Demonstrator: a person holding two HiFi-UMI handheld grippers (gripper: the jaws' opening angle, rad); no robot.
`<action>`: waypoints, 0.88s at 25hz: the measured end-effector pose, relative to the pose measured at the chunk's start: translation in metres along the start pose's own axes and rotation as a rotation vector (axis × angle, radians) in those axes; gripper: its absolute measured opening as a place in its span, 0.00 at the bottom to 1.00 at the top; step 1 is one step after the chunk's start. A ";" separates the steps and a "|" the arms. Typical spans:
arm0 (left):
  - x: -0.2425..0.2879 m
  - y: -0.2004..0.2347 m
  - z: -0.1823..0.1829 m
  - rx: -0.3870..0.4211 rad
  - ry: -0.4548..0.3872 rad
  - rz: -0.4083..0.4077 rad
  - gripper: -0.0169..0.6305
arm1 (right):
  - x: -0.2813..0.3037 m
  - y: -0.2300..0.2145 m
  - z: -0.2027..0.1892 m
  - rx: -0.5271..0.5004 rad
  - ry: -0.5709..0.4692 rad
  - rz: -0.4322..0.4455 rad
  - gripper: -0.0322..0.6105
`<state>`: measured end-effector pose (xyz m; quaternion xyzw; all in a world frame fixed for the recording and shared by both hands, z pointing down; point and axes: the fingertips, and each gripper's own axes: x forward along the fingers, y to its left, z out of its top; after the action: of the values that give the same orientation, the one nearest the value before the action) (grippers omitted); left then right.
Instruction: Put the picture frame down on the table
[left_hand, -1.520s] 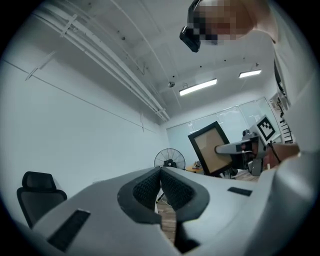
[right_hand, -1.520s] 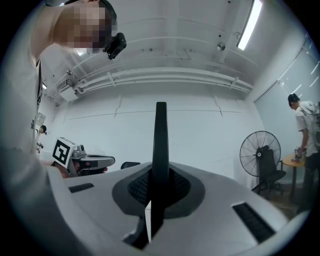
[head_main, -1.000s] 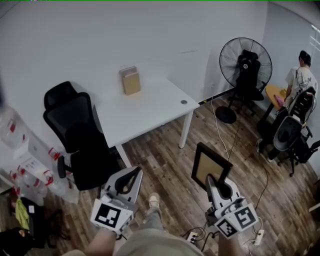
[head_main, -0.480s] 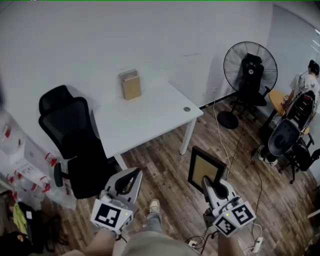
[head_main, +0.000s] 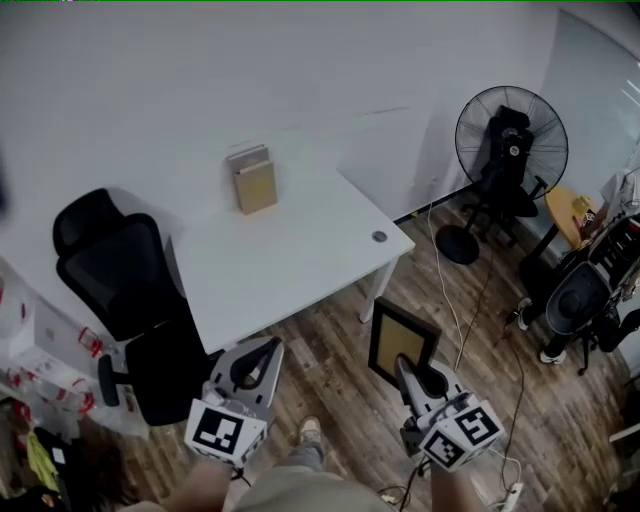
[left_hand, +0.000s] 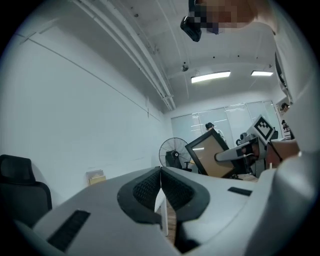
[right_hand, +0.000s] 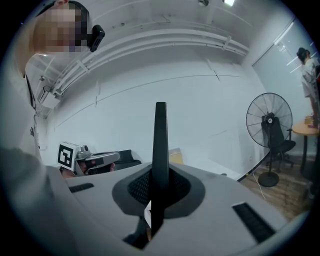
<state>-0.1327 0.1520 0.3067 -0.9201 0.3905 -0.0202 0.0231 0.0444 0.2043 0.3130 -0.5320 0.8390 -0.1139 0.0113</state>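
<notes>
Right at the bottom edge, the person's forearms are cut off by the frame of the head view, so only the two tools show in full. The left claw (head_main: 268, 348) is clenched: its own view shows the two pads pressed together with nothing between them. The right claw (head_main: 403, 364) is clamped on the picture frame (head_main: 402, 335), gripping its lower edge, and that edge is hidden behind the claw's fingers. The frame stands upright in the air over the floor, dark border round a tan panel, well apart from the tabletop (head_main: 290, 255). From the right gripper view it is edge-on, just a thin dark strip rising between the jaws, so its face can't be seen there.

Below is a wood-plank floor (head_main: 330, 372) with cables trailing on the right. Further out is the white tabletop, one corner pointing this way. On it is a small round thing (head_main: 379, 237) near that corner, too small to identify, and a tan box-like object (head_main: 252, 180) stands at the far side. A black office chair (head_main: 110, 265) sits against the tabletop's left side. Beyond is a plain white wall (head_main: 200, 70), and at far right a black pedestal fan (head_main: 510, 135). The clutter at the right edge is cut off and hard to make out.
</notes>
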 end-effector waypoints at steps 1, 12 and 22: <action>0.009 0.008 0.000 0.000 -0.003 0.001 0.06 | 0.011 -0.006 0.001 0.007 0.004 0.002 0.10; 0.073 0.081 -0.010 -0.019 0.003 -0.021 0.06 | 0.104 -0.034 0.010 0.001 0.030 -0.019 0.10; 0.093 0.116 -0.037 -0.074 0.057 0.009 0.06 | 0.148 -0.056 -0.006 0.108 0.079 -0.003 0.10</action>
<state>-0.1530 0.0038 0.3383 -0.9176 0.3956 -0.0321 -0.0219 0.0295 0.0497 0.3456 -0.5271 0.8305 -0.1798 0.0068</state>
